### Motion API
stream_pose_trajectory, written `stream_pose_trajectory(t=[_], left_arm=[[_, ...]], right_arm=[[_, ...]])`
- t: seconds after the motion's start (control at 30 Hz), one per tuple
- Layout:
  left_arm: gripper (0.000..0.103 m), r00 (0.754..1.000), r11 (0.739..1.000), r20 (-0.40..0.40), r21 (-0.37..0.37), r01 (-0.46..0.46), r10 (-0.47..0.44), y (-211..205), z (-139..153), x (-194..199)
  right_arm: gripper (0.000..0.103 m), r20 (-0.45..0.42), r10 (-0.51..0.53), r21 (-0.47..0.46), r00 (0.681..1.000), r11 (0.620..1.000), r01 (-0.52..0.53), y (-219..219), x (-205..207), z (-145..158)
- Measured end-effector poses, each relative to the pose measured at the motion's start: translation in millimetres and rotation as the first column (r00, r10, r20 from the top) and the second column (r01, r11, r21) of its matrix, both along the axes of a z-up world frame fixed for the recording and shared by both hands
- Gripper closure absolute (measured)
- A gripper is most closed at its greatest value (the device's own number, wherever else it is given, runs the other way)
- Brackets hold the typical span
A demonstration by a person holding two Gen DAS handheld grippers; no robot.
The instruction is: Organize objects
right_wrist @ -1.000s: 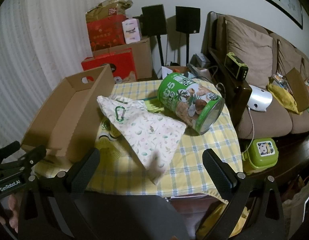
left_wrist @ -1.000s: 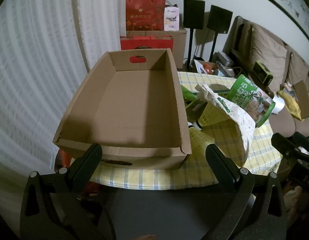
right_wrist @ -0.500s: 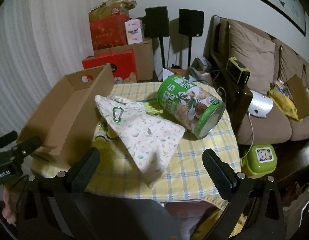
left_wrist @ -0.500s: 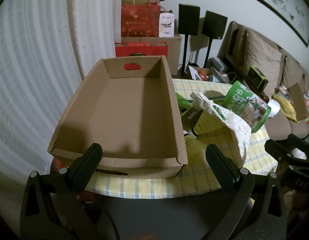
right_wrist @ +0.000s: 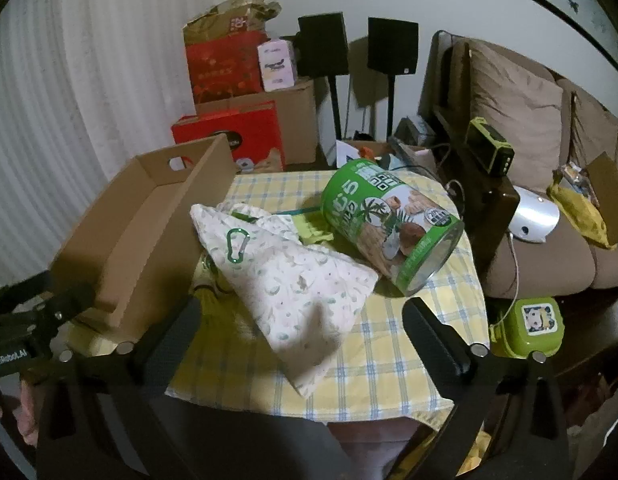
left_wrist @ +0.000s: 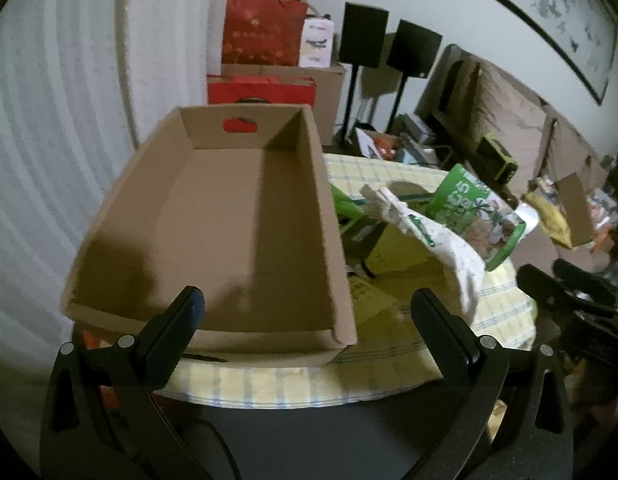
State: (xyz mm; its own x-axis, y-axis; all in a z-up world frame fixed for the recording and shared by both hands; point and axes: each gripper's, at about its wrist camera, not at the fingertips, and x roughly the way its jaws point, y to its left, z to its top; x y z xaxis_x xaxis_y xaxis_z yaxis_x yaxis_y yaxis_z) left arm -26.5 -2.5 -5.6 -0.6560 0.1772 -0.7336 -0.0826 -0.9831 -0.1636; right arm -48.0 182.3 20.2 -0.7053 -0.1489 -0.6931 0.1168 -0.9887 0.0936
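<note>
Cloth bag: I see it dead ahead of my right gripper, its near corner lying between the two fingers but below them and not touched. Its long axis runs from far-left to near-right across the jaws.
Right jaws: wide, beginning to close, nothing pinched yet.
Left jaws: my left gripper stands wide and empty, aimed over the near wall of the cardboard box.
Nearer hand: the right one, I judge; from the left gripper the bag lies off to the right, beyond the box wall.
Box: empty, left of the right jaws, touching the bag's far end as far as I can tell.
In the way: the green can lies on its side just right of the bag; a green clip hangs on the bag.
Table: checked cloth, bag's tip near its front edge.
</note>
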Motion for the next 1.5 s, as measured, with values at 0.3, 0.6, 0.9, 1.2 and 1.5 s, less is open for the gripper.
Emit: stream_pose_trajectory(t=[0.3, 0.6, 0.9, 1.2, 1.5], left_arm=[[0.002, 0.998, 0.994, 0.023, 0.098, 0.055, -0.058, 12.9, 5.9, -32.8], [0.002, 0.998, 0.997, 0.038, 0.052, 0.054, -0.056, 32.6, 6.0, -66.3], [0.003, 0.996, 0.997, 0.054, 0.045, 0.066, -0.068, 39.3, 2.2, -83.1], [0.016, 0.99, 0.989, 0.102, 0.124, 0.082, -0.095, 39.3, -9.1, -94.9], [0.03, 0.978, 0.958, 0.147, 0.264, 0.108, -0.151, 44.4, -15.0, -105.2]], right_arm=[[0.019, 0.02, 0.033, -0.024, 0.999, 0.999, -0.032, 0.6, -30.8, 0.7], [0.019, 0.015, 0.034, 0.017, 0.999, 0.999, -0.034, -6.2, -48.6, 1.5], [0.022, 0.035, 0.042, -0.015, 0.999, 0.999, -0.042, -5.5, -64.9, -7.4], [0.055, 0.08, 0.104, -0.046, 0.991, 0.994, -0.101, -4.5, -79.5, -26.6], [0.055, 0.083, 0.167, -0.149, 0.982, 0.977, -0.153, -7.4, -82.9, -32.3]])
